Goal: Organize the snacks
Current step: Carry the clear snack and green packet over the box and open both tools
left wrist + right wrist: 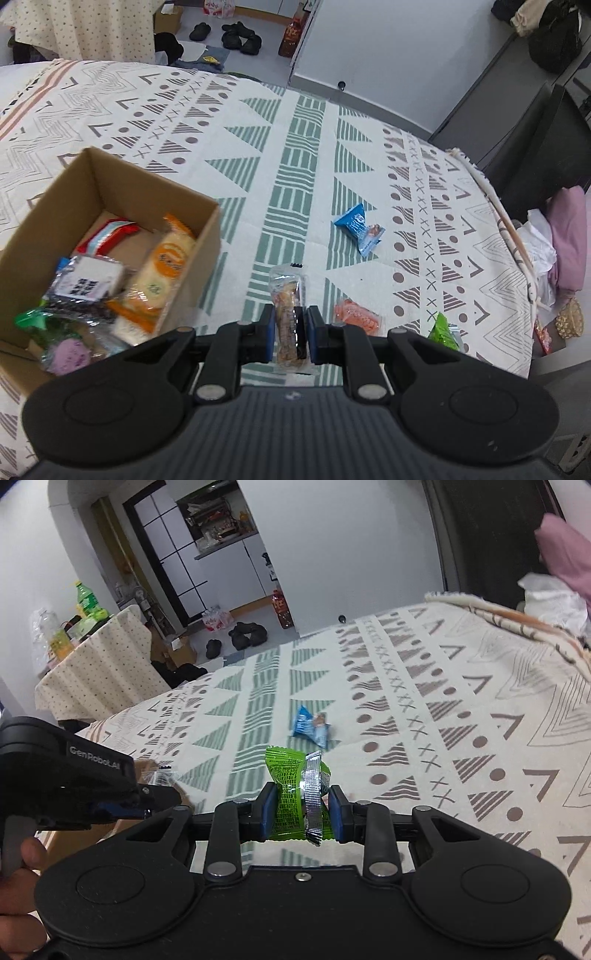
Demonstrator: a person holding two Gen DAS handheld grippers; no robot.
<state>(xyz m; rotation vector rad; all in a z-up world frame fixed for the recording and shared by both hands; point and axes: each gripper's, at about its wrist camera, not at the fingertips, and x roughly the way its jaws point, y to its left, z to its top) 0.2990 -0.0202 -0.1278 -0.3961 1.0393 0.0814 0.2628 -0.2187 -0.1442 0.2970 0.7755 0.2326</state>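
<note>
My left gripper (pixel 290 325) is shut on a clear-wrapped snack bar (pixel 286 295), held above the patterned bedspread just right of the cardboard box (pixel 92 177). The box holds several snacks, among them an orange-and-white pack (pixel 162 273). My right gripper (pixel 303 810) is shut on a green snack packet (pixel 286 794) with a silver crimped edge. A blue snack packet (pixel 360 229) (pixel 310 727) lies on the bedspread ahead. A pink-orange packet (pixel 356 315) lies just right of my left gripper. The green packet (pixel 443 330) shows at the lower right of the left wrist view.
The bedspread (pixel 295 147) covers a bed whose far edge meets the floor with black shoes (pixel 240 37). A small cloth-covered table (pixel 99 664) with bottles stands at the left. The left gripper's body (pixel 74 779) and a hand (pixel 18 886) fill the lower left of the right wrist view.
</note>
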